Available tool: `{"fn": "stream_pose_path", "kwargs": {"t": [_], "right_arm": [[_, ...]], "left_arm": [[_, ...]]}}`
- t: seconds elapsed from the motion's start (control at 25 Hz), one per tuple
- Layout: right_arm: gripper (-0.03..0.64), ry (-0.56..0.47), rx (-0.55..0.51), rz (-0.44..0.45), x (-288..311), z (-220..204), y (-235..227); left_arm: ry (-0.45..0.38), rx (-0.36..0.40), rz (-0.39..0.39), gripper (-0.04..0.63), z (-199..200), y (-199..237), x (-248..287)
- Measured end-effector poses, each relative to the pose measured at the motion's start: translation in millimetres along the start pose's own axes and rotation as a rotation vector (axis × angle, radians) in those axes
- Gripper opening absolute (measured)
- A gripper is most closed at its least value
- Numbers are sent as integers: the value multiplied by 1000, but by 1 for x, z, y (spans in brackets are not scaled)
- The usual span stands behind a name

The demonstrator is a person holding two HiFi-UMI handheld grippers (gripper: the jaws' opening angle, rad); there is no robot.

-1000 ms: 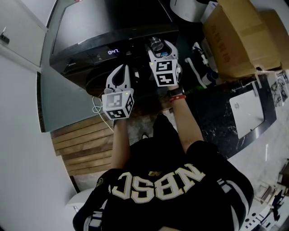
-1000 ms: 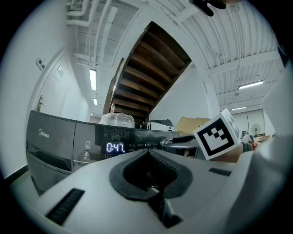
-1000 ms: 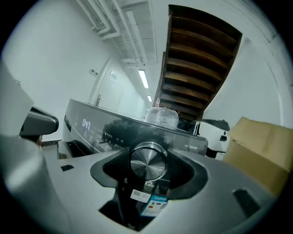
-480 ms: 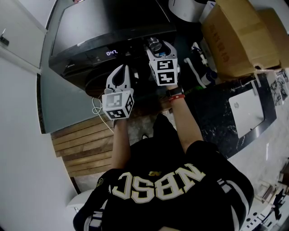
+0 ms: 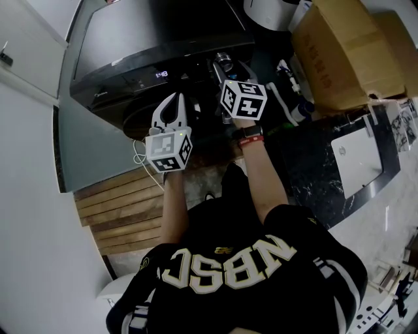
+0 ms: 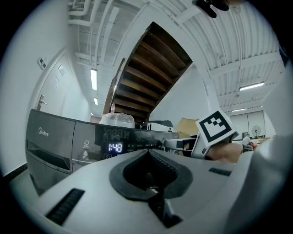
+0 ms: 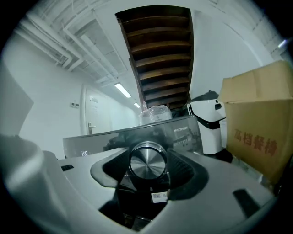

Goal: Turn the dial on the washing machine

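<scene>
The dark washing machine (image 5: 150,39) stands in front of me, and its display (image 5: 161,74) reads 1:48. My right gripper (image 5: 226,67) is shut on the round silver dial (image 7: 147,160) on the control panel. The dial sits between the two dark pads (image 7: 184,170). The gripper's marker cube (image 5: 243,99) is rolled to one side. My left gripper (image 5: 176,99) hangs lower, in front of the machine's door. Its jaws are shut with nothing in them and touch nothing. In the left gripper view the display (image 6: 115,147) and the right gripper's cube (image 6: 216,129) show beyond the left gripper (image 6: 147,152).
A big cardboard box (image 5: 346,52) and a white appliance (image 5: 271,10) stand to the machine's right. A white bottle (image 5: 287,85) sits below them. A dark counter (image 5: 313,169) holding a white laptop (image 5: 356,153) runs at the right. Wooden slats (image 5: 121,209) and a white cable (image 5: 138,156) lie by the machine's foot.
The right gripper has rolled on the dial, so its marker cube now faces another way. The display went from 0:47 to 1:48. The left gripper stayed where it was.
</scene>
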State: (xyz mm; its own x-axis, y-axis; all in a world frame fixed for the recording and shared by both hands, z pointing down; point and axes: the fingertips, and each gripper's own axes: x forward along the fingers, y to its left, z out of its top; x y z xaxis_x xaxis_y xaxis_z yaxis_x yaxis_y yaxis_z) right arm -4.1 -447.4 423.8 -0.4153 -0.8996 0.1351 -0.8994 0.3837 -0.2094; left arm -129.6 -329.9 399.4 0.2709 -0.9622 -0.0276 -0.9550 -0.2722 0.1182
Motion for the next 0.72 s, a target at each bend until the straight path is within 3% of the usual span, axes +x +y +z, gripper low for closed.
{"fn": "stream_pose_path", "kwargs": {"t": [0.4, 0.72], "right_arm": [[262, 5, -10, -5, 0, 0, -1], [262, -3, 139, -11, -3, 3, -4]], "left_arm": [[-1, -2, -9, 12, 0, -2, 1], [-8, -4, -12, 12, 3, -1, 0]]}}
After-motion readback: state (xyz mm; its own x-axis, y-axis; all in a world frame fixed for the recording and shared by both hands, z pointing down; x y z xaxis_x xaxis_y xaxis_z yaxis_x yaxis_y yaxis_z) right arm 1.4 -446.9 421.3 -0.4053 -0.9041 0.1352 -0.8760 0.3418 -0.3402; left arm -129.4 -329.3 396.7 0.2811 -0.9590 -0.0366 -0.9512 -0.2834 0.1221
